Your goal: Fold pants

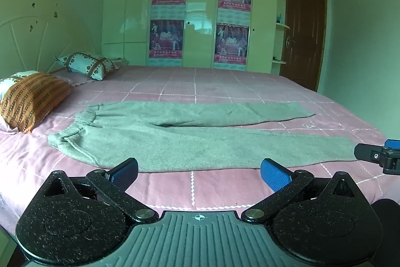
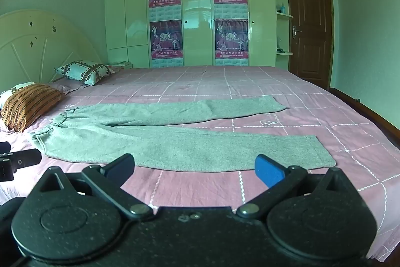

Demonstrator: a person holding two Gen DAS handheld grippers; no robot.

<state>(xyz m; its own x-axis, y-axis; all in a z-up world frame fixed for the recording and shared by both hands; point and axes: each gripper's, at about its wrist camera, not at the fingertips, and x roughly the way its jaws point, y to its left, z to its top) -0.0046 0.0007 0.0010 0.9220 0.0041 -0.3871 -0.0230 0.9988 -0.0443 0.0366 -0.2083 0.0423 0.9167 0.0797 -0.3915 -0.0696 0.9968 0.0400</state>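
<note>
Grey pants (image 1: 190, 139) lie spread flat across the pink checked bed (image 1: 225, 89), waistband at the left, both legs running to the right with a gap between them. My left gripper (image 1: 198, 173) is open just short of the near leg's edge, nothing between its blue pads. From the right wrist view the same pants (image 2: 175, 144) lie ahead, and my right gripper (image 2: 195, 170) stands open in front of the near leg's hem end. Each gripper shows at the edge of the other's view: the right one (image 1: 380, 154) and the left one (image 2: 17, 162).
An orange striped pillow (image 1: 30, 101) and a patterned pillow (image 1: 87, 65) lie at the headboard (image 1: 30, 29) on the left. A cream wardrobe (image 1: 200, 4) with posters stands behind the bed, a brown door (image 1: 303, 34) to its right. The bed's foot edge is at the right.
</note>
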